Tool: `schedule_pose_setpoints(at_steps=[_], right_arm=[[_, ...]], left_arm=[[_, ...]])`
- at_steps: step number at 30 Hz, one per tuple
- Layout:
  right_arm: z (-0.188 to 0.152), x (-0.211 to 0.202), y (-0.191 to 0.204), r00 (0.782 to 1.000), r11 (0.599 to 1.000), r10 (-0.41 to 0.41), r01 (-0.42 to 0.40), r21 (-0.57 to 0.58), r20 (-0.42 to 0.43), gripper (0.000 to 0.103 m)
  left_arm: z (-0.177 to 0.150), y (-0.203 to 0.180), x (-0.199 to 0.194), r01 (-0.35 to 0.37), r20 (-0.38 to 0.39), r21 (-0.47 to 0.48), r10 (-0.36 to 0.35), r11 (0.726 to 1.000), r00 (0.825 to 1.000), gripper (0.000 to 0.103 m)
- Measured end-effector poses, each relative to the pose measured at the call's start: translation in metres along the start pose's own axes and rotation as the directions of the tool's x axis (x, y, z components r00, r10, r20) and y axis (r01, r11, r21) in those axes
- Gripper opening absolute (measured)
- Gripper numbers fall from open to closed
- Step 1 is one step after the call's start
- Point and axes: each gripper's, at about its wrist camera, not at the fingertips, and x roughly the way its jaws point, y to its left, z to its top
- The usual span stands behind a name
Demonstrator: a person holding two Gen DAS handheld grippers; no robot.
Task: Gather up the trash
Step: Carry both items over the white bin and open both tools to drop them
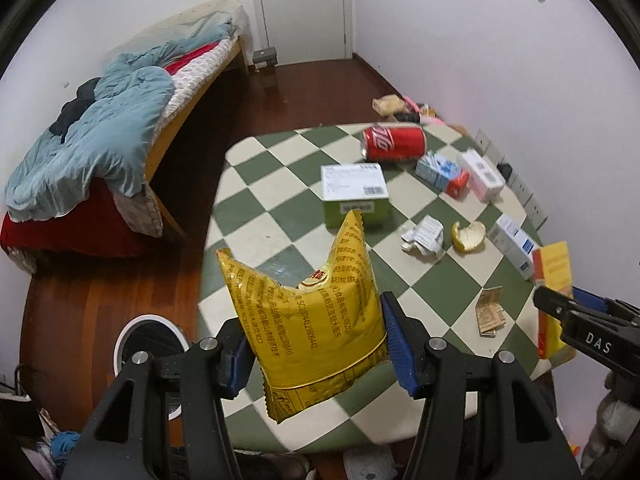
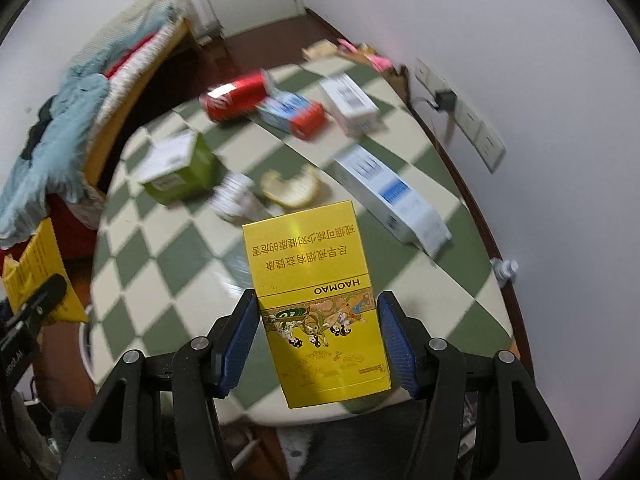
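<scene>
In the left wrist view, the left gripper [image 1: 314, 344] reaches in from the bottom of the frame, its blue pads [image 1: 396, 344] pinching a yellow bag [image 1: 312, 320] at lower centre. The bag is crumpled, torn open at the top into two peaks, with red print. It hangs over the near edge of the checked table [image 1: 256, 208]. To its right on the table lie a green box [image 1: 354, 196], a red can [image 1: 394, 143] on its side, a paper wad [image 1: 424, 236] and a peel [image 1: 468, 236].

In the right wrist view, the right gripper [image 2: 316, 336] also enters from the bottom, clamping a yellow carton [image 2: 316, 292] at centre. The carton stands upright, glossy, its text upside down, cartoon figures across the lower half. Behind it the table [image 2: 168, 276] is blurred.
</scene>
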Motion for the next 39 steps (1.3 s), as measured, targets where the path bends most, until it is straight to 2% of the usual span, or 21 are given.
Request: schedule_pose_setpoints(at_steps=[6,12,15,20,24,29,31,33,34,37,39], right_arm=[[0.012,-0.022,0.063,0.994,0.993,0.099,-0.096,-0.072,0.044,0.062],[0.011,-0.023,0.158,0.977,0.96,0.215,-0.209,-0.189,0.012,0.062],[0.005,-0.008,0.214,0.965,0.933,0.26,-0.261,-0.247,-0.035,0.062],[-0.018,0.037,0.307,0.938,0.882,0.31,-0.344,-0.323,-0.153,0.062],[-0.043,0.082,0.371,0.917,0.845,0.307,-0.386,-0.371,-0.257,0.062],[-0.073,0.151,0.435,0.886,0.817,0.264,-0.416,-0.399,-0.382,0.062],[-0.084,0.178,0.457,0.87,0.808,0.244,-0.427,-0.406,-0.429,0.062],[-0.092,0.204,0.476,0.859,0.803,0.213,-0.425,-0.417,-0.466,0.062],[-0.096,0.215,0.484,0.852,0.803,0.201,-0.426,-0.417,-0.484,0.062],[-0.109,0.247,0.504,0.826,0.803,0.164,-0.43,-0.413,-0.539,0.062],[-0.118,0.264,0.514,0.814,0.802,0.15,-0.432,-0.412,-0.561,0.062]], left_arm=[[0.004,0.049,-0.029,-0.007,0.046,-0.052,0.01,0.999,0.999,0.053],[-0.006,0.119,-0.046,-0.071,0.061,-0.141,0.08,0.987,0.995,0.053],[-0.018,0.166,-0.042,-0.116,0.035,-0.197,0.125,0.973,0.992,0.053],[-0.049,0.245,-0.013,-0.162,-0.048,-0.293,0.155,0.942,0.987,0.054],[-0.079,0.303,0.027,-0.168,-0.145,-0.359,0.123,0.918,0.982,0.054],[-0.111,0.367,0.086,-0.124,-0.239,-0.505,-0.001,0.854,0.971,0.062],[-0.123,0.389,0.107,-0.13,-0.274,-0.554,-0.032,0.822,0.961,0.084],[-0.134,0.405,0.119,-0.134,-0.299,-0.595,-0.064,0.793,0.952,0.096],[-0.141,0.413,0.125,-0.158,-0.318,-0.613,-0.059,0.774,0.946,0.096],[-0.155,0.428,0.13,-0.231,-0.356,-0.627,-0.01,0.744,0.934,0.096],[-0.161,0.434,0.132,-0.272,-0.366,-0.622,0.034,0.734,0.93,0.096]])
